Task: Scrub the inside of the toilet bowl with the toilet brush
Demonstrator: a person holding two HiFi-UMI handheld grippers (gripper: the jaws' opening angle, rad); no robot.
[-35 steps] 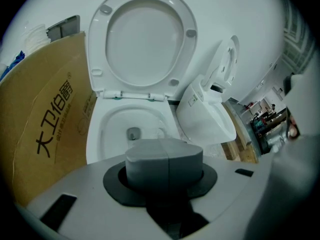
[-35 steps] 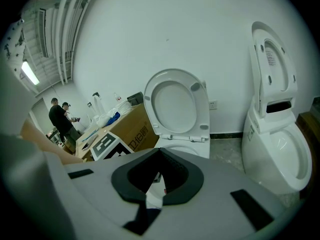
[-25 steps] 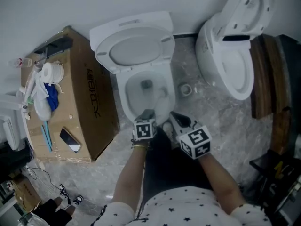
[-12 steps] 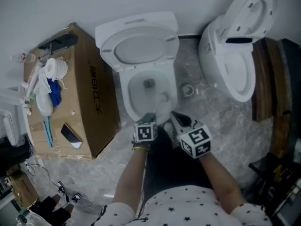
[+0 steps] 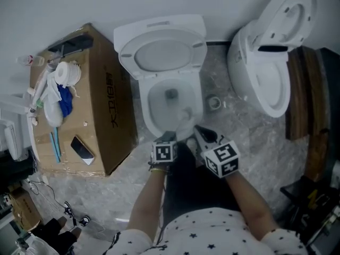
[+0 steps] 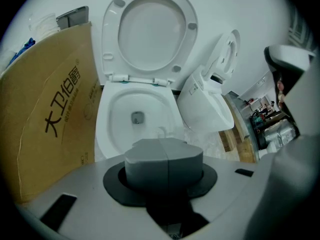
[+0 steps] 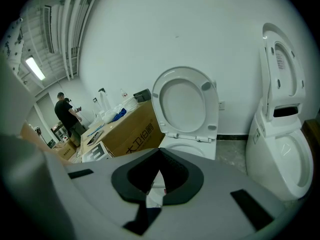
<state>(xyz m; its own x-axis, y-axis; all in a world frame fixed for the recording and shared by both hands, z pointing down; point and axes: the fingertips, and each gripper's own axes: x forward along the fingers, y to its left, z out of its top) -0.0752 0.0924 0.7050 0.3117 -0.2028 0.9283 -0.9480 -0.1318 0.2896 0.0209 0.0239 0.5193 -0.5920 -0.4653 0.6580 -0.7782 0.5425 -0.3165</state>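
Head view: we look down on a white ceramic toilet bowl (image 5: pixel 146 113) at upper centre, its white plastic seat and lid (image 5: pixel 162 54) tipped up against the wall. The right tool (image 5: pixel 199 133) sits at the bowl's front rim. From it a pale, whitish toilet brush (image 5: pixel 184 114) reaches down into the bowl, with its head apparently on the right inner wall, below and to the right of the dark drain hole (image 5: pixel 170 94). The left tool (image 5: pixel 168 136) hovers just beside the right one, over the same rim.

We judge the scrubbing itself to be in hand. The next move calls for sweeping the head round the rest of the wall and up under the rim, with pressure kept on. We count two toilets, the second white toilet (image 5: pixel 265 62) at upper right with its seat also up. There are one brush, two tools and one brown cardboard box (image 5: pixel 106 116) at the left, which carries one black phone (image 5: pixel 82 150).

Left gripper view: the left tool's grey jaws are pressed together with nothing between them. Beyond them lie the bowl, its single drain hole and a faint sliver of the brush low in the bowl.

Right gripper view: the right tool's dark jaws meet at their tips. A white strip shows in the gap behind them, and we take it for the brush handle, so we read this tool as clamped on the brush. One person (image 7: pixel 65 114) stands far off at the left.
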